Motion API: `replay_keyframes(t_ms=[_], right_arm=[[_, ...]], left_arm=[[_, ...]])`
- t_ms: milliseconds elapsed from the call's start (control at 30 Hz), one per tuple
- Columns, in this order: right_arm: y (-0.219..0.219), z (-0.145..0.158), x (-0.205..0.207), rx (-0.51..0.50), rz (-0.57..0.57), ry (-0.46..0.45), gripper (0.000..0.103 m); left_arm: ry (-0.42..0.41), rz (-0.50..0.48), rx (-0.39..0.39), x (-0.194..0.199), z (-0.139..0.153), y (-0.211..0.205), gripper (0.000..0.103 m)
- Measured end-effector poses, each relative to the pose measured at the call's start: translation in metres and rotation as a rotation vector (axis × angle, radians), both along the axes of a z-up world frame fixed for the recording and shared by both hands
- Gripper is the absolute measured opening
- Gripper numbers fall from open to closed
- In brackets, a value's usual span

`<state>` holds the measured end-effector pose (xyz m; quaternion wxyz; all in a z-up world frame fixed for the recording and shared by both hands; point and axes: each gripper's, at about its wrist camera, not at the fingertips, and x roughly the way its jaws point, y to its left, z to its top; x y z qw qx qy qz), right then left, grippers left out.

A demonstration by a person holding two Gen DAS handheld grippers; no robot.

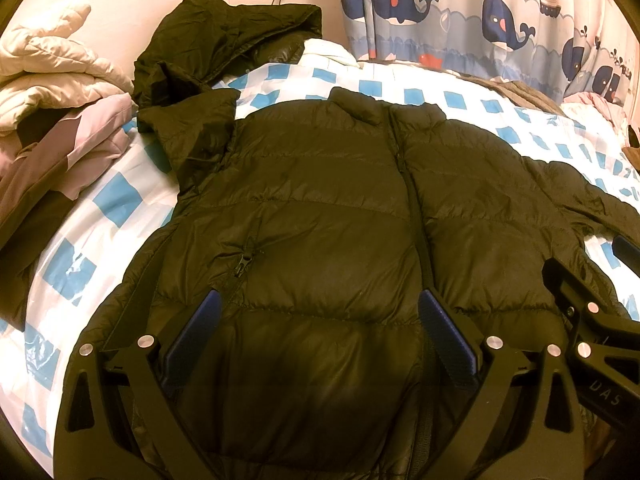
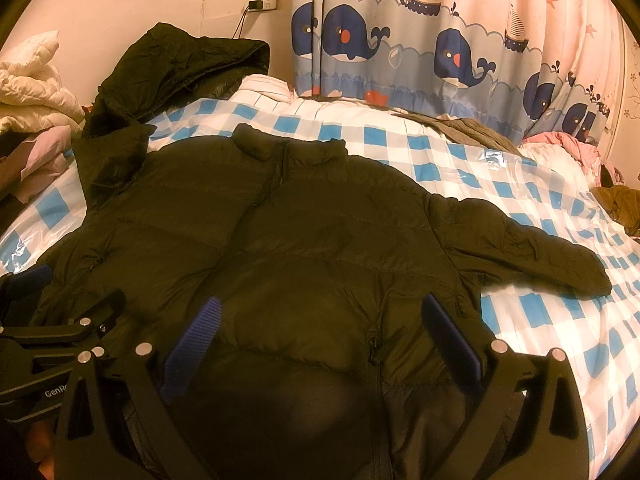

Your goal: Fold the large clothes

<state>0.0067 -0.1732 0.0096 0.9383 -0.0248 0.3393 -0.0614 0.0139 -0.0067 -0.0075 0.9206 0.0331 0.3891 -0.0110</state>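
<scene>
A dark olive puffer jacket (image 1: 328,216) (image 2: 304,232) lies front up and zipped on a blue-and-white checked bed (image 1: 112,200) (image 2: 540,320). Its right sleeve (image 2: 532,248) stretches out to the right; the left sleeve (image 1: 192,132) points up toward the back left. My left gripper (image 1: 320,300) hovers open over the jacket's lower left half, blue pads wide apart. My right gripper (image 2: 320,304) hovers open over the lower right half, near a pocket zip (image 2: 374,344). Each gripper shows at the edge of the other's view. Nothing is held.
Another dark jacket (image 1: 224,40) is heaped at the back left by the wall. Cream and pink clothes (image 1: 52,92) are piled at the left. More garments (image 2: 568,144) lie at the far right under a whale-print curtain (image 2: 420,48). A wall socket with a cable (image 2: 260,2) is behind.
</scene>
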Motion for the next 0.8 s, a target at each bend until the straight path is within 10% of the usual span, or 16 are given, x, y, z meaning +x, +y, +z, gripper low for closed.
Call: replay_keyframes(t_ms=[800], right_arm=[[-0.029, 0.015, -0.003, -0.002, 0.046, -0.021, 0.096]], left_arm=[[-0.013, -0.036, 0.006, -0.004, 0.003, -0.007, 0.095]])
